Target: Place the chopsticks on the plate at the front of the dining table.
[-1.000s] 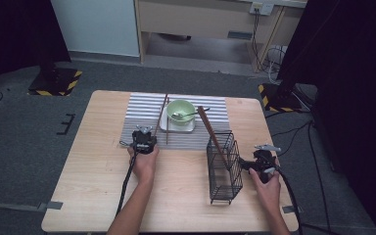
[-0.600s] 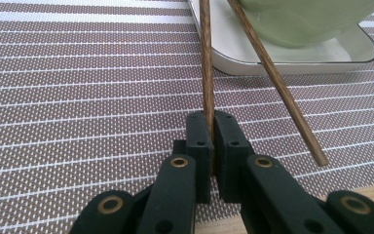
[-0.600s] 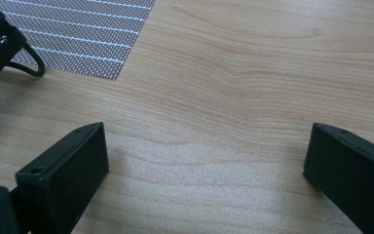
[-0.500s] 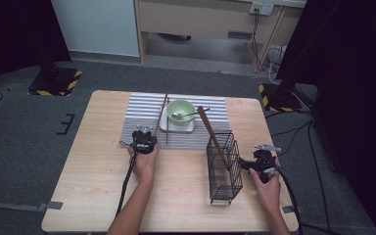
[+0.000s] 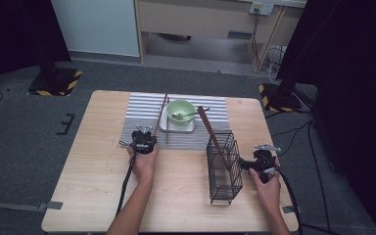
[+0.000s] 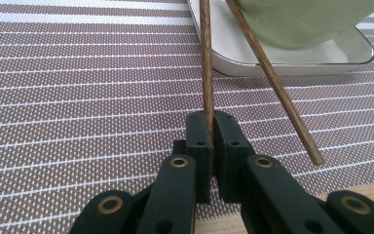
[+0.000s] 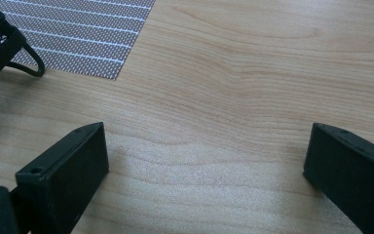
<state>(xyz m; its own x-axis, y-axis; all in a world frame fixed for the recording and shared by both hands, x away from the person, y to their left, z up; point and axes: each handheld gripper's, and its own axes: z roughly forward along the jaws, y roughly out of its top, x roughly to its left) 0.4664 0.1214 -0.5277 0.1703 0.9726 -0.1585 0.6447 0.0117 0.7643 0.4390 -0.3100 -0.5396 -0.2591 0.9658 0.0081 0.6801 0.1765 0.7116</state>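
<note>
In the high view, the striped placemat [image 5: 142, 115] lies at the far middle of the wooden table [image 5: 93, 176]. On the mat stands a white tray [image 5: 190, 129] with a green bowl [image 5: 181, 110] on it, a spoon [image 5: 186, 115] resting in the bowl. The left gripper [image 5: 143, 138] sits at the mat's near edge, at the near end of a chopstick [image 5: 162, 113] that runs away across the mat. A second chopstick [image 5: 167, 128] lies just beside it. The right gripper [image 5: 260, 161] rests off the mat's near right corner, beside a black wire basket [image 5: 223, 169] that holds another, leaning stick.

In the left gripper view, its jaws are closed tight on the chopstick [image 6: 206, 58], over the mat [image 6: 78, 97]; the second chopstick [image 6: 277, 90] leans on the tray [image 6: 292, 63].

In the right gripper view, the jaws stand wide apart over bare table [image 7: 233, 87], holding nothing; the mat's corner [image 7: 78, 34] and the basket's foot [image 7: 9, 46] lie beyond.
</note>
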